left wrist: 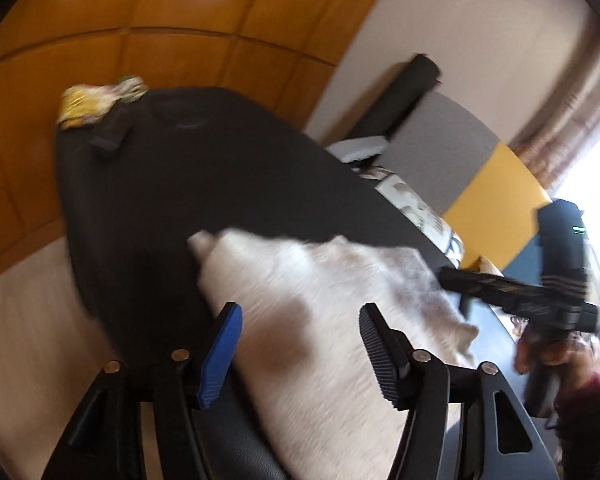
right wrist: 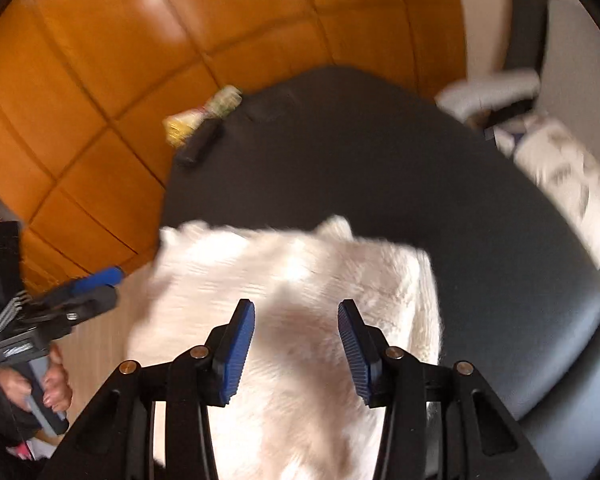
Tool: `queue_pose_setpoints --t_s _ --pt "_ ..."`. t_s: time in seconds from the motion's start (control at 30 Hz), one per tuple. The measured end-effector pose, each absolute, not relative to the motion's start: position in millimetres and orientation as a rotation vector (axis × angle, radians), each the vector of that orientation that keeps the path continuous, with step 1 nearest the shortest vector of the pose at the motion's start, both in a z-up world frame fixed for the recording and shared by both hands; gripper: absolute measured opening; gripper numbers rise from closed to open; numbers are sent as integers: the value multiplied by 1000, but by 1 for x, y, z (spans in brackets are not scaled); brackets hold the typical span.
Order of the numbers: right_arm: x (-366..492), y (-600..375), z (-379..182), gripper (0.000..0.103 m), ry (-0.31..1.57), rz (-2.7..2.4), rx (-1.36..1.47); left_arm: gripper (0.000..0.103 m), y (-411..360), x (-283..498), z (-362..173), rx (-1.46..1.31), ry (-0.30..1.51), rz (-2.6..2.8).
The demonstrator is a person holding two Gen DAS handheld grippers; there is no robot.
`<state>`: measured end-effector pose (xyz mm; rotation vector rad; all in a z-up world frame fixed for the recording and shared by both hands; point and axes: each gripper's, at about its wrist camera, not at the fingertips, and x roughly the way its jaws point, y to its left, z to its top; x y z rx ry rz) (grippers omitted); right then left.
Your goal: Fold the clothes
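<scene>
A fluffy white garment lies folded on the near part of a black round table. My left gripper hovers open above its near edge, nothing between the fingers. My right gripper is also open, just over the middle of the cloth. In the left wrist view the right gripper reaches in from the right, tips at the garment's right edge. In the right wrist view the left gripper, held by a hand, hangs off the garment's left side.
A small black roll and a yellow-green packet sit at the table's far edge. A patterned white cloth lies at the right. A wooden panelled wall stands behind.
</scene>
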<state>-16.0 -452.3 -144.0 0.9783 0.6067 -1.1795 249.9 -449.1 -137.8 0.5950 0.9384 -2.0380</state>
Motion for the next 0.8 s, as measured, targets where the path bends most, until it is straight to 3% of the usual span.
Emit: queue_pose_setpoints --t_s 0.13,0.3,0.7,0.8 --pt "-35 -461 -181 41 634 -1227 1093 63 -479 228 -161 726 996 -1987" --pt "-43 -434 -175 41 570 -1172 1093 63 -492 224 -186 795 1058 -1933" --pt "-22 -339 -130 41 587 -920 988 63 -414 228 -145 737 925 -2126" --pt "-33 -330 -151 41 591 -976 1060 64 -390 215 -152 821 835 -2179"
